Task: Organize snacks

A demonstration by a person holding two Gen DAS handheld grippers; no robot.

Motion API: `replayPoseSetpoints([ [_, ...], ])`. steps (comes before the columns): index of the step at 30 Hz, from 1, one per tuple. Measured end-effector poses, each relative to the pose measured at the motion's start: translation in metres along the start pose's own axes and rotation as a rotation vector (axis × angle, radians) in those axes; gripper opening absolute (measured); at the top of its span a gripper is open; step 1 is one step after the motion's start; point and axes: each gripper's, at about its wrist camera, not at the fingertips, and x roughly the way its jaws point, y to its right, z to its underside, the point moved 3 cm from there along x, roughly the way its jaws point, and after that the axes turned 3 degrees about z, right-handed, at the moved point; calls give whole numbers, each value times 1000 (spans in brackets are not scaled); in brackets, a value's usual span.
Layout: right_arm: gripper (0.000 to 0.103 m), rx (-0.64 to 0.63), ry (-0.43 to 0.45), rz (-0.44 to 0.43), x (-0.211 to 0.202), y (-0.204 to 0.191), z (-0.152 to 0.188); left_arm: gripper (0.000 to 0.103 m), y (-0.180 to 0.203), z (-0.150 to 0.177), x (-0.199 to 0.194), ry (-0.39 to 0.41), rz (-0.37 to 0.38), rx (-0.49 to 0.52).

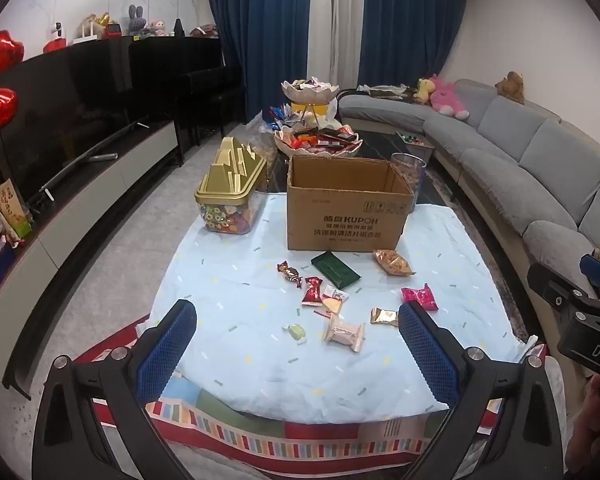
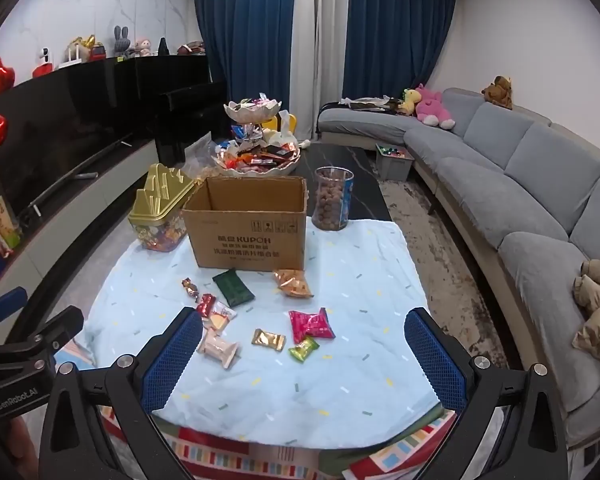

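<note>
1. My left gripper (image 1: 298, 344) hangs above the near edge of the surface, jaws wide apart with nothing between them.
2. My right gripper (image 2: 304, 354) hangs beside it, jaws likewise wide apart and empty; its black body shows at the right edge of the left view.
3. The box (image 2: 248, 236) stands open-topped on the blue cloth (image 2: 284, 392), at the far side of it.
4. Loose snacks lie on the cloth in front of the box: a green pack (image 2: 233, 288) and an orange bag (image 2: 293, 283) nearest it, then a pink bag (image 2: 311, 325), a gold sweet (image 2: 269, 339), a green sweet (image 2: 303, 350) and a pale pink pack (image 2: 219, 349) closer to me.
5. A red sweet (image 1: 312, 291) and a brown twisted sweet (image 1: 289, 273) lie to the left of the green pack.
6. Left of the box stands a gold-lidded tub (image 1: 230, 196) of sweets; right of it, a clear jar (image 2: 333, 199).
7. Behind the box, a tiered dish (image 2: 256, 160) is heaped with wrapped snacks.
</note>
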Motion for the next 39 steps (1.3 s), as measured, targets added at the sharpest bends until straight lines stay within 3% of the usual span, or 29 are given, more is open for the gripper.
replayPoseSetpoints([
  [39,102,15,24,-11,-14,3,-8,103,3,-3,-6,11,-11,11],
])
